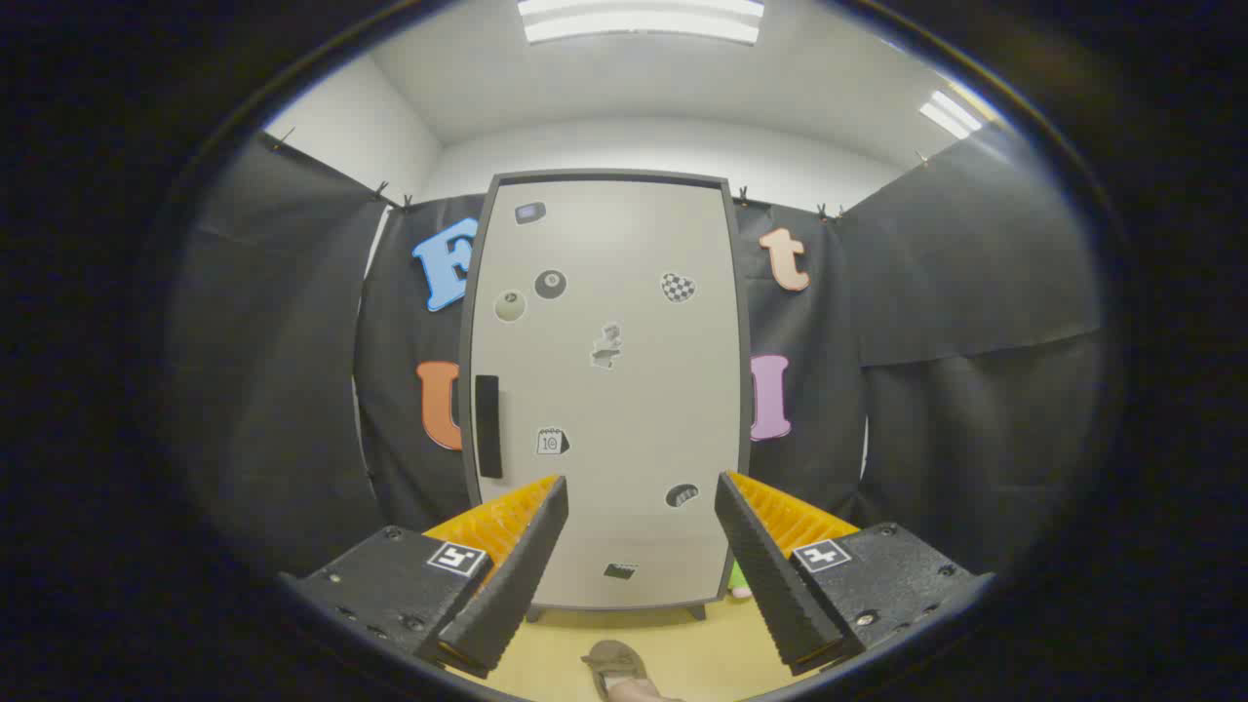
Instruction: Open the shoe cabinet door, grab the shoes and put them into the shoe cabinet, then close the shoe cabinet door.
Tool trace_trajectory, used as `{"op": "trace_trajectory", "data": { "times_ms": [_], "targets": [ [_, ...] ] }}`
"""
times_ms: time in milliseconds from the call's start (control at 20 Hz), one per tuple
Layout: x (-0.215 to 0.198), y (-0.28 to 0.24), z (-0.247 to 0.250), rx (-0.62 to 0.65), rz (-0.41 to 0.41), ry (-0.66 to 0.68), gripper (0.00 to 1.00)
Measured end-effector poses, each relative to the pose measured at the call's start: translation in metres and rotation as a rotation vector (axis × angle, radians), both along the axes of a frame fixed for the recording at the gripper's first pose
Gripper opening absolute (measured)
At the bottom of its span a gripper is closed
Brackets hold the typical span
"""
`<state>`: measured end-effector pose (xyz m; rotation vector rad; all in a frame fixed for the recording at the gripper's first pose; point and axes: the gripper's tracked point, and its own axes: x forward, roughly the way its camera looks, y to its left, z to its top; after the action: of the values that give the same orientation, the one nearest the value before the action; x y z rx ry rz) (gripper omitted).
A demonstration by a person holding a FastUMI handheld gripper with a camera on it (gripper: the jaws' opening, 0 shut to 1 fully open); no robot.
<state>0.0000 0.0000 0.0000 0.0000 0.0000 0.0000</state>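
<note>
Shoe cabinet point(604, 390): tall, pale, dark-framed, standing upright on short feet on the floor point(682, 653), set against the black cloth wall point(936, 390). Located straight ahead of the fingers and well beyond them.

Cabinet door point(624, 322): seen shut, flush within the frame. A dark vertical handle point(487, 426) is fitted near its left edge, about mid-height. Several small stickers are scattered over the door face; their details are too small to be made out.

Shoe point(614, 663): a brownish shoe is seen on the floor in front of the cabinet, between and below the fingers, partly cut off. It cannot be told whether it is worn.

Small green item point(739, 580): glimpsed at the cabinet's lower right corner, mostly hidden behind the right finger; not identifiable.

Hand-held gripper point(639, 492): fingers spread wide apart, nothing held between them, nothing touched. The cabinet's lower half is framed in the gap.

Floor: yellowish, smooth.

Ceiling: white, with lit light panels point(641, 19) above the cabinet and to the right.
</note>
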Motion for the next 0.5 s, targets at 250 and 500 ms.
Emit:
{"op": "trace_trajectory", "data": {
  "times_ms": [250,500],
  "targets": [
    [0.008,0.005,0.004,-0.023,0.007,0.0,0.99],
    [0.021,0.016,0.006,0.016,0.026,0.026,0.99]
  ]
}}
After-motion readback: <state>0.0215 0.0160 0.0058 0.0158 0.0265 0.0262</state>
